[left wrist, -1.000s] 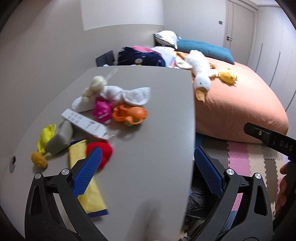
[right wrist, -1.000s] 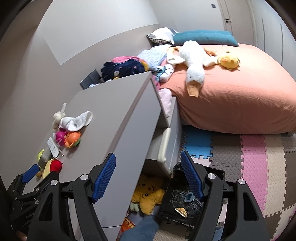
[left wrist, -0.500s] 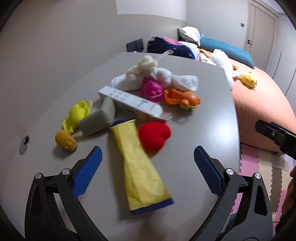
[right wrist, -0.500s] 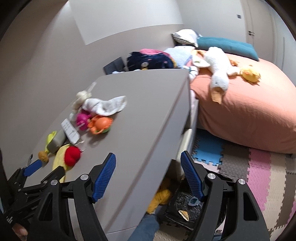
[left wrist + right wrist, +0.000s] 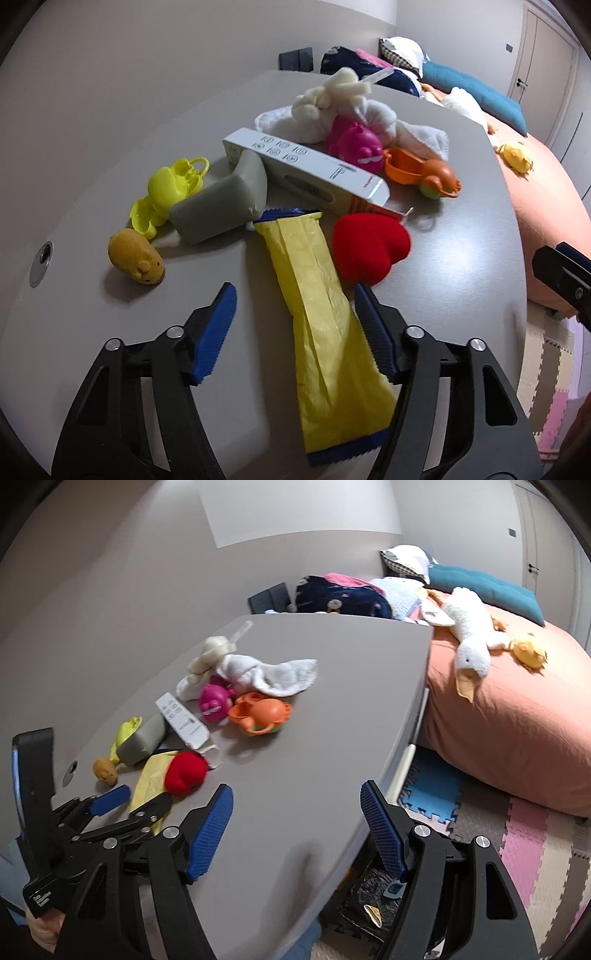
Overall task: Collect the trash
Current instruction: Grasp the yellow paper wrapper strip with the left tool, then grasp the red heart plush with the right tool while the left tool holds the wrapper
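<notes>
Closing on the yellow wrapper point(image 5: 325, 325) lower centre, left gripper point(image 5: 295, 325) jaws straddling it w/ gap left, right gripper point(image 5: 295, 823) jaws open, empty, over table point(image 5: 295, 797).

You are working in a home bedroom: ahead of the jaws, toys are lying on a grey tabletop point(image 5: 332, 738), and beyond it a bed point(image 5: 517, 720) with plush animals is standing over foam floor mats point(image 5: 535, 834).

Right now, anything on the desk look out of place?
Yes: a flat, empty yellow wrapper lies among toys on the grey desk, beside a red plush heart. The left hand-held gripper is closing around it, pads not yet pressing.
</notes>
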Available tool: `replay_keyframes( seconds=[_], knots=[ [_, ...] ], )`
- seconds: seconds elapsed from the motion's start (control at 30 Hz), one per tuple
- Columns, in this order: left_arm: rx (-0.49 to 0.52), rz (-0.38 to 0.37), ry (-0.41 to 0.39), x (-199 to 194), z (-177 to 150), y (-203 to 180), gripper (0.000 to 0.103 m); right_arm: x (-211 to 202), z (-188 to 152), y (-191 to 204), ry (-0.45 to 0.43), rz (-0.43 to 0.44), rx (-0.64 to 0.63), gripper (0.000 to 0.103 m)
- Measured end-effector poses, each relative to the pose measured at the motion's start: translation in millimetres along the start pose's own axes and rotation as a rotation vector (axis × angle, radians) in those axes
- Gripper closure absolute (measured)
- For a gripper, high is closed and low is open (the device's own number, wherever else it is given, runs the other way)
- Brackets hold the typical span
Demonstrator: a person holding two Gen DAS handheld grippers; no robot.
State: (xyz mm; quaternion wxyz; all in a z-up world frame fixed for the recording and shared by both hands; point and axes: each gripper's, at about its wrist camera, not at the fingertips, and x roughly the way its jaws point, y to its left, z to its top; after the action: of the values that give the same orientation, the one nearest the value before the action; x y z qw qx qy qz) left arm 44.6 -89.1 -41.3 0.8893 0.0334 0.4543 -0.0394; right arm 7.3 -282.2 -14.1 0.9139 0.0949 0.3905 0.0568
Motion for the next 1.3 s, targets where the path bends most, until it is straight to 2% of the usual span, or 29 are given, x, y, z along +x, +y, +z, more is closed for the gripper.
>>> replay_keyframes(
  seconds=[0.03,0.27,0.43,0.77,1.3],
  knots=[
    [-0.003,-0.006,0.006,2,0,2,0.049,2,0,4,0.003,0.005,-0.008,0.030],
    [0.006,-0.015,-0.033,1,-4,10,0.062,14,1,28,0.027,0.050,-0.043,0.038],
    [-0.018,0.003,-0.035,-3,-4,18,0.083,23,1,46,0.051,0.093,-0.077,0.042],
    [-0.004,0.019,-0.074,-23,2,35,0.086,51,4,77,0.121,0.140,-0.129,0.049],
    [-0.049,0.017,-0.064,-19,5,54,0.086,83,5,104,0.145,0.070,-0.165,0.050]
  ],
)
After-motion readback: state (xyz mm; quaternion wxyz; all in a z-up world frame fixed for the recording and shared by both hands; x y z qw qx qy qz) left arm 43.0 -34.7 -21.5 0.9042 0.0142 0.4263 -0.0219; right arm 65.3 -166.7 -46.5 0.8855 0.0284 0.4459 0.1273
